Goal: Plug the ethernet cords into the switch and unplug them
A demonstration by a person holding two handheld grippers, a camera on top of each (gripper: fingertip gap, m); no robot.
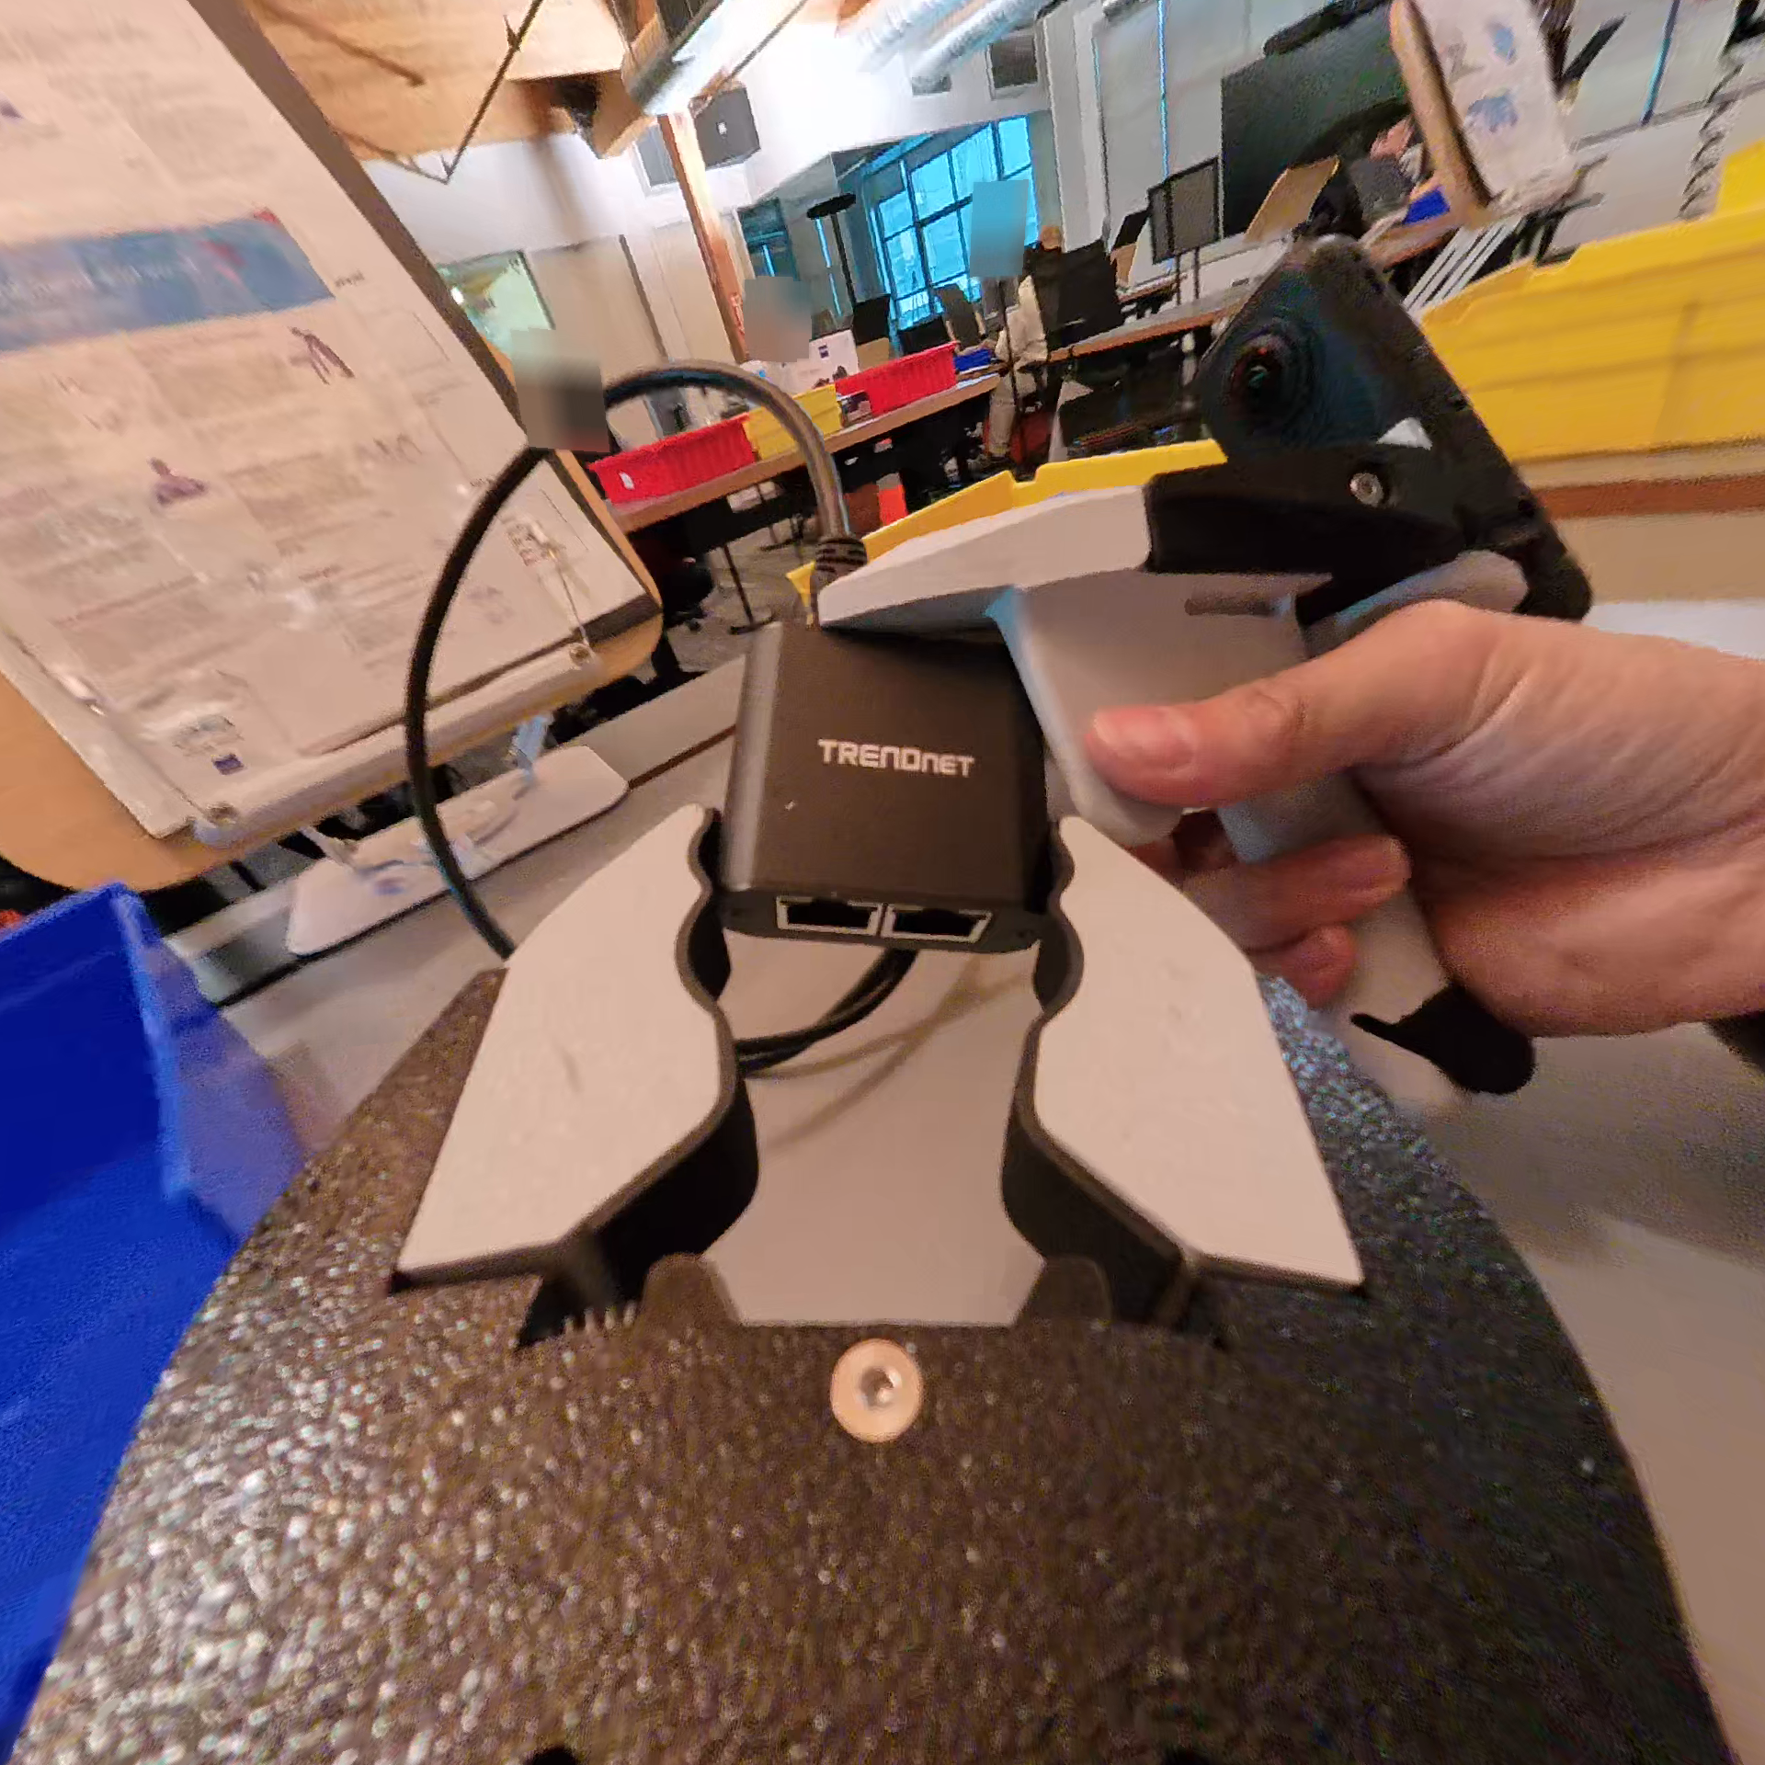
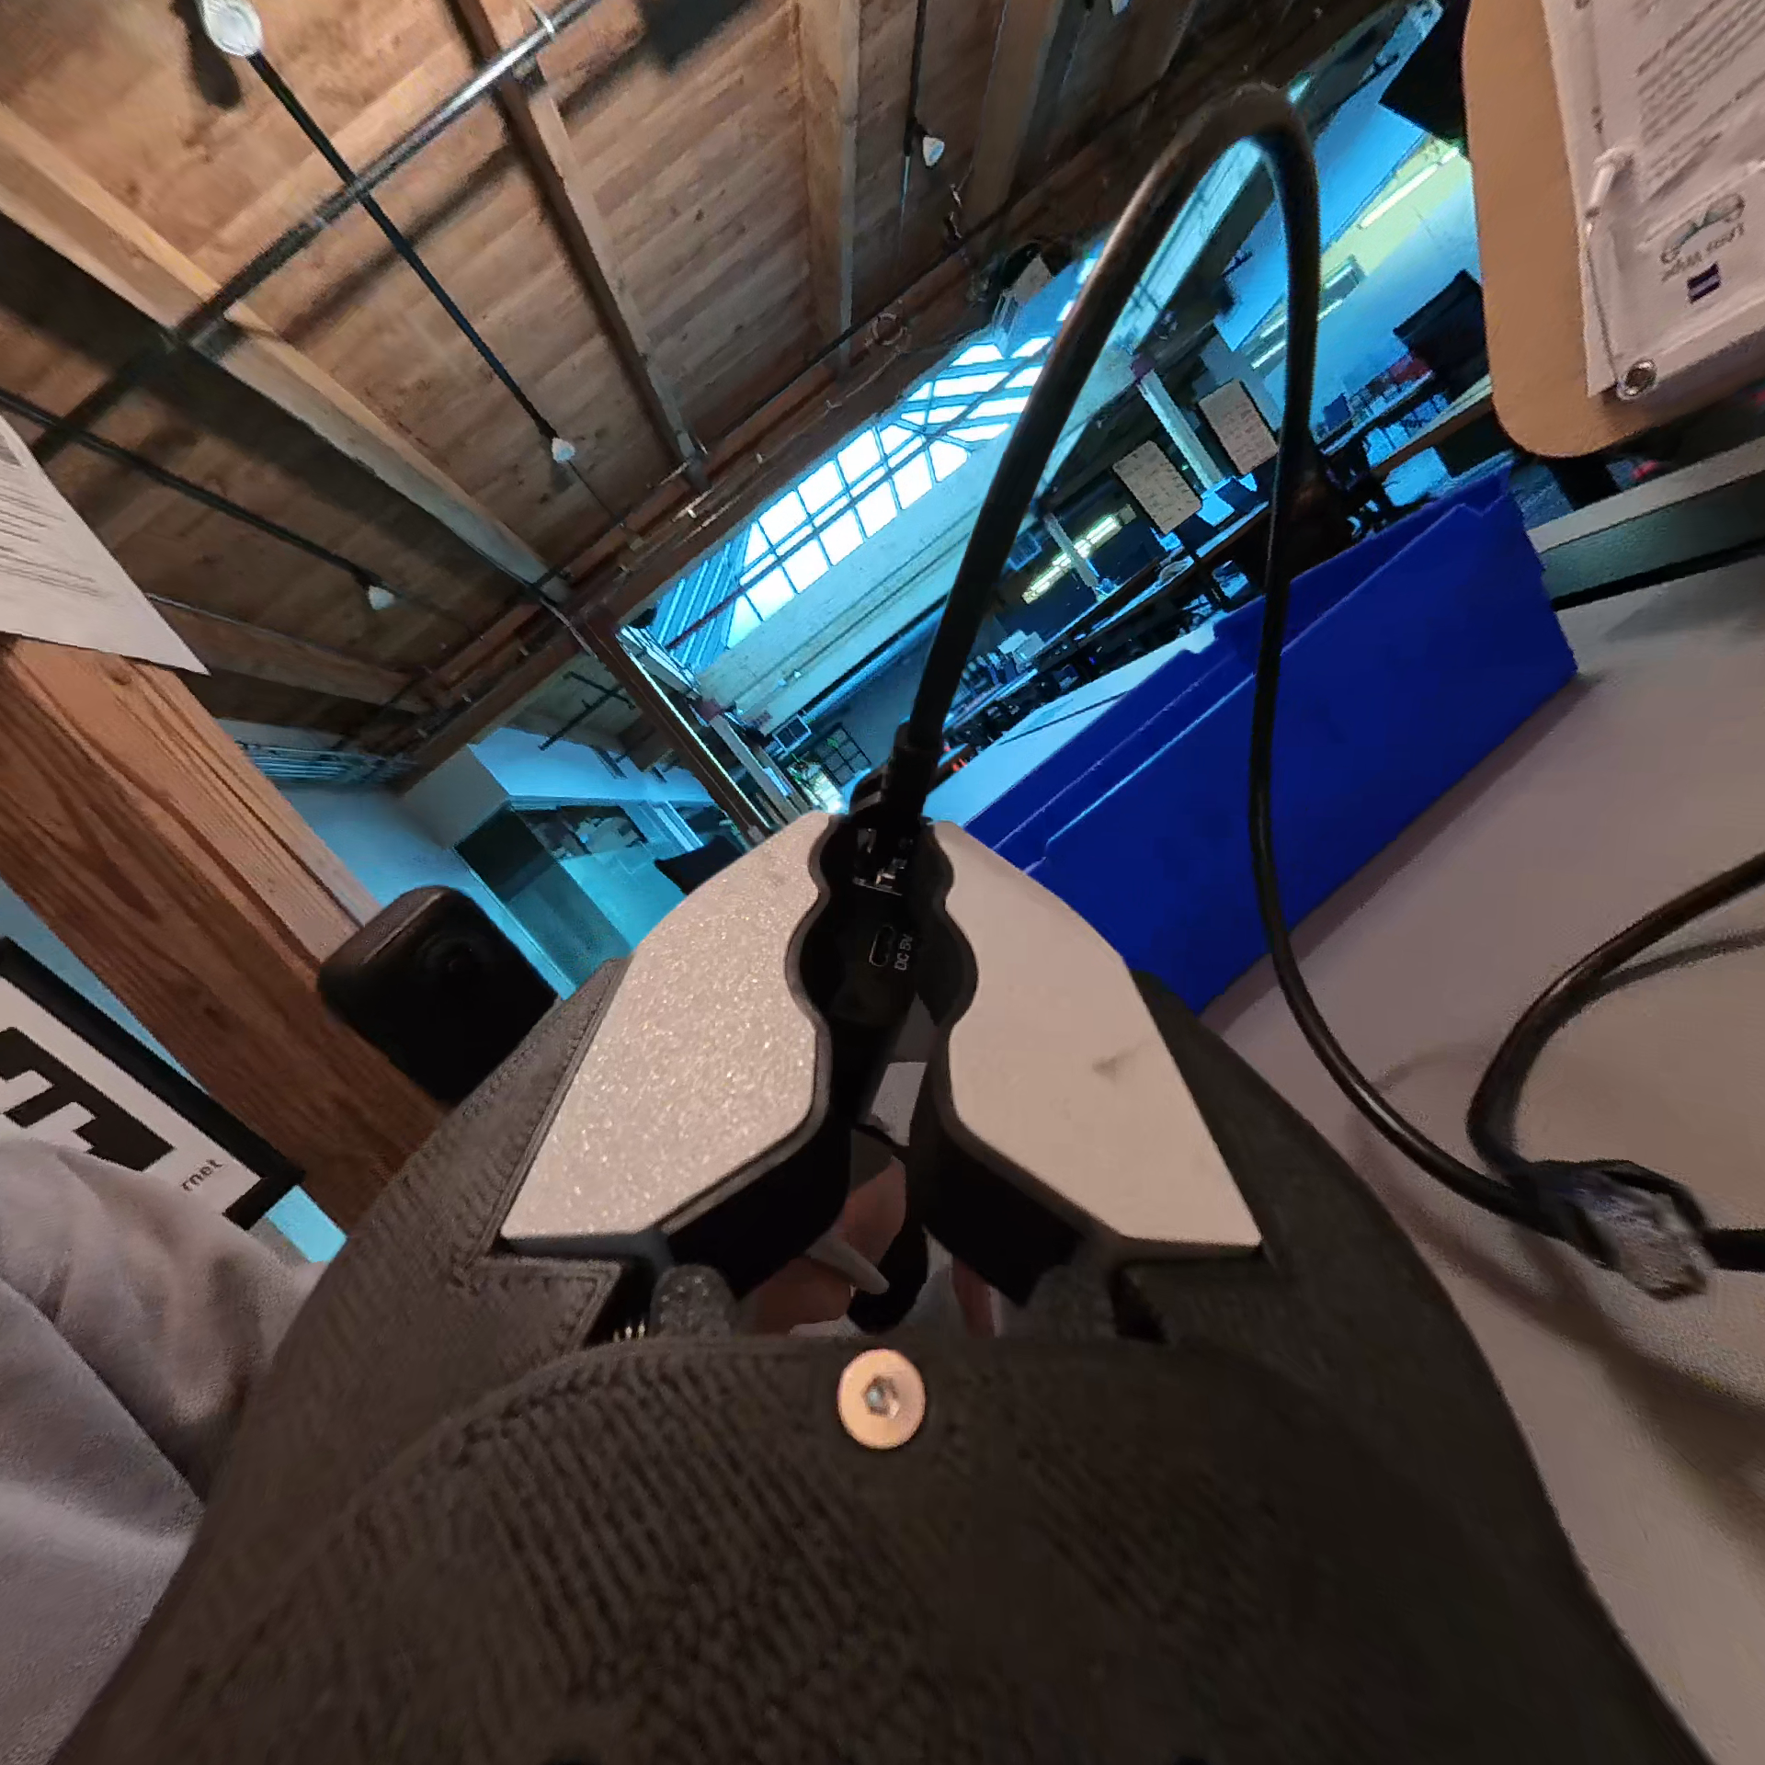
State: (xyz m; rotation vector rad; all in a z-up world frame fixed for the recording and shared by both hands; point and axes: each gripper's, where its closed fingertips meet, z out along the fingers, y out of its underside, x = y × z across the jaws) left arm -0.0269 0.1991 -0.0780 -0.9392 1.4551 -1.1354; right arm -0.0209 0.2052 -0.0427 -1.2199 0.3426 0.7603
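The black switch [image 1: 883, 774] is held in the air above the grey table [image 1: 860, 1203]. My left gripper [image 1: 883, 860] is shut on its near end, one finger on each side. Two empty ports [image 1: 883, 919] face the left camera. My right gripper [image 1: 993, 669], held by a hand [image 1: 1490, 812], comes in from the right and clamps the switch's far end. In the right wrist view the right gripper [image 2: 879, 946] is shut on the switch [image 2: 883, 955]. A black ethernet cord [image 2: 1003, 478] is plugged into that end and arches up; it also shows in the left wrist view [image 1: 420, 688]. A loose ethernet plug [image 2: 1624, 1232] lies on the table.
A blue bin [image 1: 95, 1146] stands at the left, also seen in the right wrist view [image 2: 1289, 764]. A tilted board with papers [image 1: 239, 430] is behind the switch at the left. Yellow bins [image 1: 1624, 334] stand at the right. More black cords [image 1: 831, 1012] lie under the switch.
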